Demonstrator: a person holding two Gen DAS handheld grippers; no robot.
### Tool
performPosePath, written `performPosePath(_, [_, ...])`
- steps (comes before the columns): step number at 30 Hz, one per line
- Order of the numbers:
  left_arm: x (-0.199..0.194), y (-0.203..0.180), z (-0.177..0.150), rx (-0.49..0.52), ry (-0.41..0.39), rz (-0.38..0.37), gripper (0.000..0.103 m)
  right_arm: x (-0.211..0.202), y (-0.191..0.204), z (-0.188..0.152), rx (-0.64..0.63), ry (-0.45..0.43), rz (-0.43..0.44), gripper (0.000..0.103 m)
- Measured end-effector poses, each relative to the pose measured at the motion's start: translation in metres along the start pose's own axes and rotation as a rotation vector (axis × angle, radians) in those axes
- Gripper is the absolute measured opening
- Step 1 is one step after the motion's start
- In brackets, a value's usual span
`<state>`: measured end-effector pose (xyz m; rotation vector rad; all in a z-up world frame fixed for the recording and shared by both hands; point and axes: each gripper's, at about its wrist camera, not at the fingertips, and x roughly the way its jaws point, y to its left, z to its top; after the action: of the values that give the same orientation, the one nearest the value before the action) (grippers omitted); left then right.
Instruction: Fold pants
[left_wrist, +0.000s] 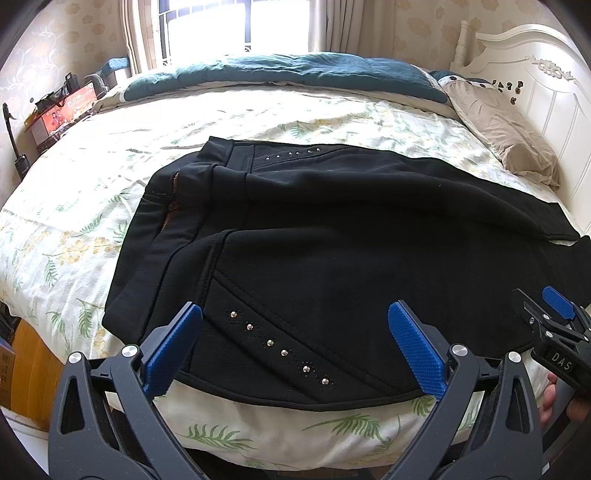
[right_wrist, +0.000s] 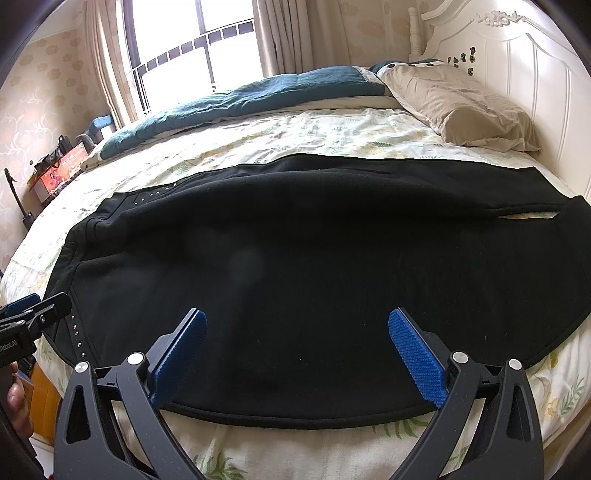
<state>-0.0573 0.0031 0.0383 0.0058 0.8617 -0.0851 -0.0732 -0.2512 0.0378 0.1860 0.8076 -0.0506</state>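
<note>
Pants (left_wrist: 332, 236), one black pair in a soft, fleecy-looking cloth, lie spread flat across the bed (left_wrist: 92, 206), with the near hem edge running just ahead of both pairs of jaws. Two slanting rows of small metal studs (left_wrist: 280, 350) show in the left wrist view: six in the row between the left jaws, and about five in the far row near the waistband, though that row is too small to count surely. The left gripper (left_wrist: 295, 347) has its two blue ribbed pads spread wide over the studded pocket, holding nothing. The right gripper (right_wrist: 297, 354) is likewise spread wide over plain black cloth, empty. Beyond the jaws, past the pants, the leaf-printed sheet gives way to one teal quilt (left_wrist: 280, 70), and one tan, wrinkled pillow (right_wrist: 461, 110) leans by the carved white headboard (right_wrist: 535, 66), off to the right.
</note>
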Motion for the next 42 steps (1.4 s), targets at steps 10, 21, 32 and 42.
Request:
performPosePath(10, [0.002, -0.003, -0.001, 0.004, 0.005, -0.002, 0.101, 0.002, -0.004, -0.002, 0.005, 0.003, -0.001, 0.098])
performPosePath(21, [0.021, 0.003, 0.003, 0.013, 0.017, 0.006, 0.101, -0.047, -0.14, 0.01, 0.364, -0.108, 0.165, 0.098])
performPosePath(32, [0.043, 0.014, 0.004, -0.005, 0.061, 0.045, 0.101, -0.074, -0.405, -0.067, 1.268, -0.426, 0.428, 0.098])
performPosePath(42, [0.048, 0.011, -0.002, 0.021, 0.096, 0.069, 0.101, -0.045, -0.439, -0.021, 1.335, -0.37, 0.32, 0.024])
